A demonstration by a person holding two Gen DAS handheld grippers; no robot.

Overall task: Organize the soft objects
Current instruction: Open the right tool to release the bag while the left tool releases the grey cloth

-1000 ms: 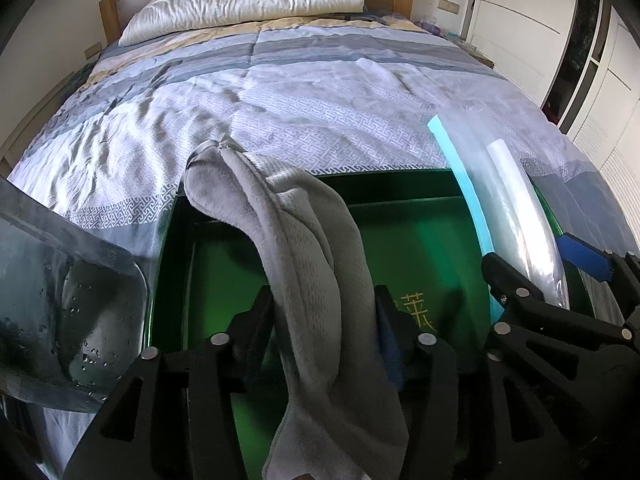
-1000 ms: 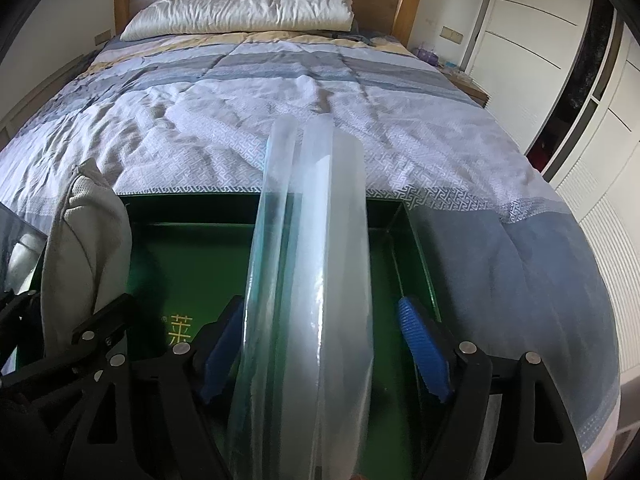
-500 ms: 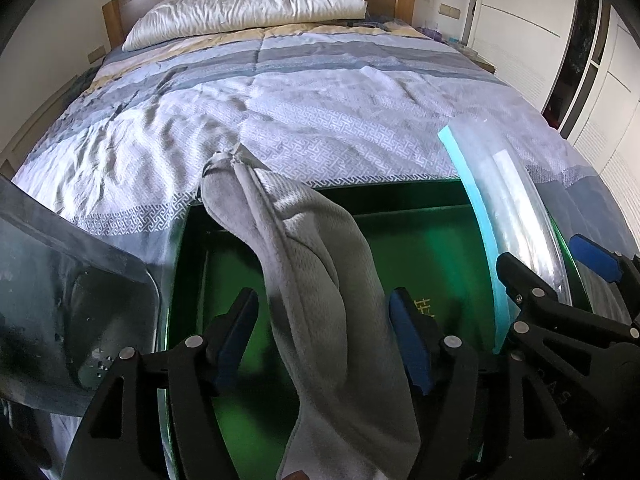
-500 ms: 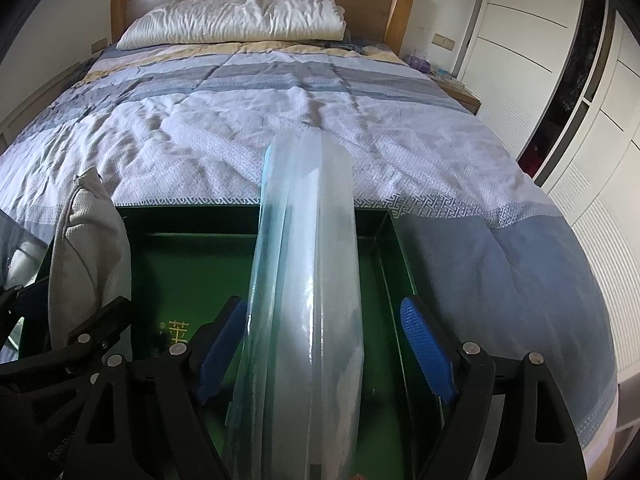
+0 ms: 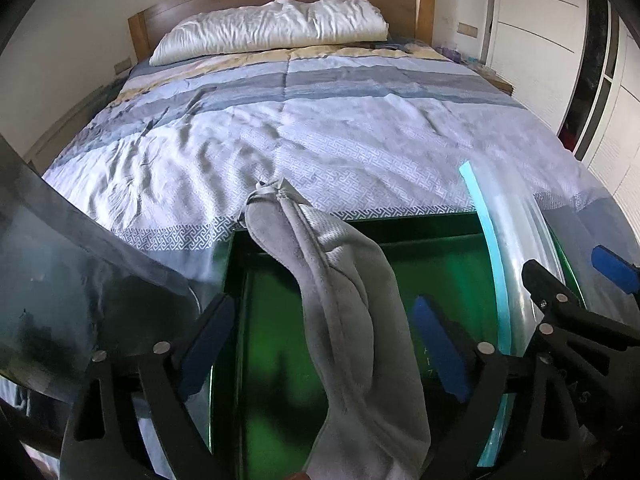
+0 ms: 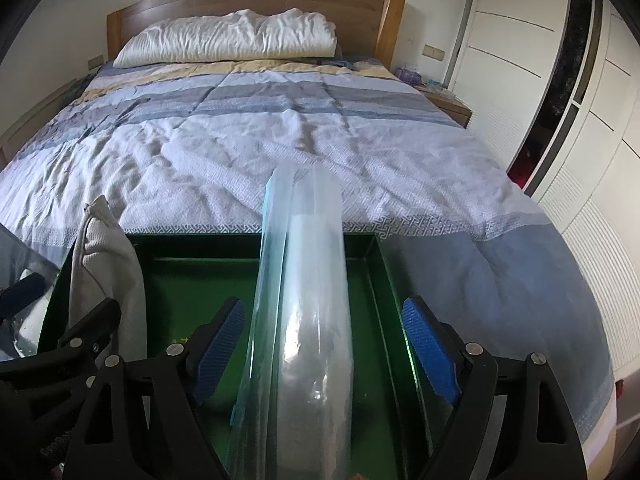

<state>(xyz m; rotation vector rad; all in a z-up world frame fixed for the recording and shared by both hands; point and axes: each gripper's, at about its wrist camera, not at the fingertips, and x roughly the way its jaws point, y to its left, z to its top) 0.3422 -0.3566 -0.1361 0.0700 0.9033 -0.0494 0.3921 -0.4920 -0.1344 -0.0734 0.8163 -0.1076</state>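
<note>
A grey towel (image 5: 352, 320) hangs between the blue pads of my left gripper (image 5: 320, 344), whose jaws stand wide apart and do not touch it. It also shows at the left of the right wrist view (image 6: 104, 264). A clear plastic zip bag (image 6: 308, 300) with a blue seal strip stands between the pads of my right gripper (image 6: 324, 352), whose jaws are also wide apart. The bag shows at the right of the left wrist view (image 5: 508, 248). Both hang over a green tray (image 6: 192, 272) at the foot of the bed.
The bed (image 6: 280, 140) with a blue and white striped quilt fills the view, with a white pillow (image 6: 228, 40) at the wooden headboard. White wardrobe doors (image 6: 520, 60) stand on the right. A clear plastic sheet (image 5: 60, 288) lies at the left of the tray.
Both grippers have opened wider and pulled back and up from the tray. The towel and the bag stay between the jaws.
</note>
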